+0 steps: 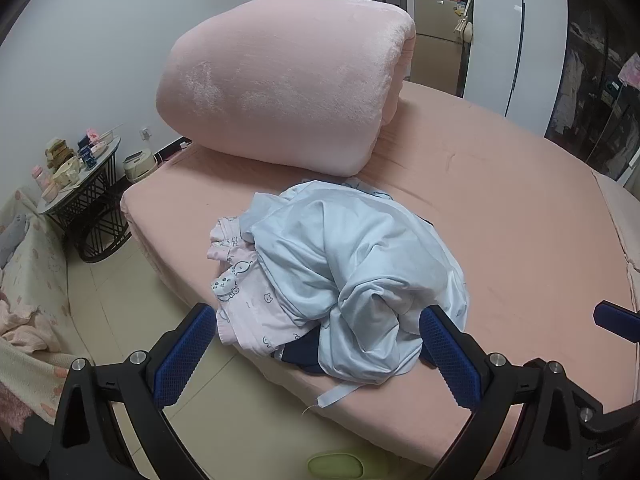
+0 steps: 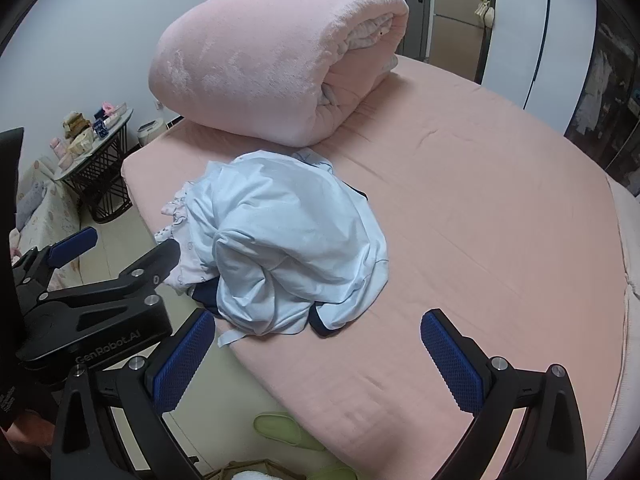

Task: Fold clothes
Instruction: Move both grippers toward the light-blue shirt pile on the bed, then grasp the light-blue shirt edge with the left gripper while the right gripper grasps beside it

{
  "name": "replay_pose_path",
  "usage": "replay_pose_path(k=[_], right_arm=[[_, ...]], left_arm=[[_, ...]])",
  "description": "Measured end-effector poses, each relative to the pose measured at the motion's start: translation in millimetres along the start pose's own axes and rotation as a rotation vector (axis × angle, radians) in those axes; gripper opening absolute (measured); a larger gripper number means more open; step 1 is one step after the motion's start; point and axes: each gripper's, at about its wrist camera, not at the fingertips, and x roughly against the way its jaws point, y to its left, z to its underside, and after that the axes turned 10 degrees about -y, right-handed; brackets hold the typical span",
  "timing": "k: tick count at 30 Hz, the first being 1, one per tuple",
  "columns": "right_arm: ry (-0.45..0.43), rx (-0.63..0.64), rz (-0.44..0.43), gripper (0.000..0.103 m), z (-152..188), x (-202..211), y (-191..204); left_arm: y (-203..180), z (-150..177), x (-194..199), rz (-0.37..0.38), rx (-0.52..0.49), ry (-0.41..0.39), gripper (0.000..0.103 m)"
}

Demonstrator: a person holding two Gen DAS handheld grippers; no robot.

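Crumpled clothes pile point(image 1: 340, 276) half-hiding a navy garment point(image 1: 298, 358), both grippers' jaws apart, empty

Each hand-held gripper point(image 1: 318, 330) point(image 2: 318, 334) is black plastic with silver screws and blue textured finger pads point(image 1: 450, 356).

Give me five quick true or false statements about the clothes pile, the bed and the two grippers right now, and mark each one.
1. The light blue garment lies crumpled on top of the pile. True.
2. The left gripper is shut on the light blue garment. False: its jaws stand open, holding nothing.
3. The rolled pink quilt sits on the bed behind the clothes. True.
4. The clothes are already folded flat. False: they lie in a rumpled heap.
5. The right gripper hovers over the bare sheet beside the pile, jaws open. True.
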Motion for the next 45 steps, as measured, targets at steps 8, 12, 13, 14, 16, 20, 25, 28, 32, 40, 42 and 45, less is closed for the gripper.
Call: replay_pose_path(k=[8,12,13,14,16,20,25,28,32,40,42,45], right_arm=[[0.026,-0.001,0.013,0.103,1,-14,-1],[0.034,0.000,0.014,0.103,1,-21,-2],[0.033,0.001,0.015,0.103,2,-23,-3],[0.034,0.000,0.012,0.103,2,-25,-3],[0.040,-0.003,0.003,0.103,4,-30,-4],[0.065,0.010,-0.004,0.103,9,-45,-5],[0.088,-0.013,-0.033,0.103,16,-60,-10],[0.096,-0.004,-0.038,0.103,19,-67,-10],[0.092,0.010,-0.046,0.103,20,-78,-13],[0.110,-0.041,-0.099,0.103,27,-108,-20],[0.090,0.014,-0.076,0.103,27,-114,-15],[0.074,0.103,-0.040,0.103,28,-124,-8]], left_arm=[[-1,8,-15,-0.008,-0.009,0.059,0.103],[-2,10,-21,-0.012,-0.019,0.070,0.103],[-3,11,-23,-0.012,-0.019,0.075,0.103],[-3,12,-26,-0.010,-0.021,0.084,0.103],[-4,16,-32,-0.006,-0.026,0.101,0.103],[-5,22,-45,0.000,-0.039,0.131,0.103],[-6,28,-57,0.013,-0.042,0.163,0.103],[-7,31,-64,0.013,-0.050,0.171,0.103],[-10,34,-73,0.016,-0.063,0.177,0.103],[-8,35,-95,0.003,-0.088,0.171,0.103],[-5,36,-103,-0.004,-0.088,0.174,0.103],[-1,37,-111,-0.009,-0.080,0.172,0.103]])
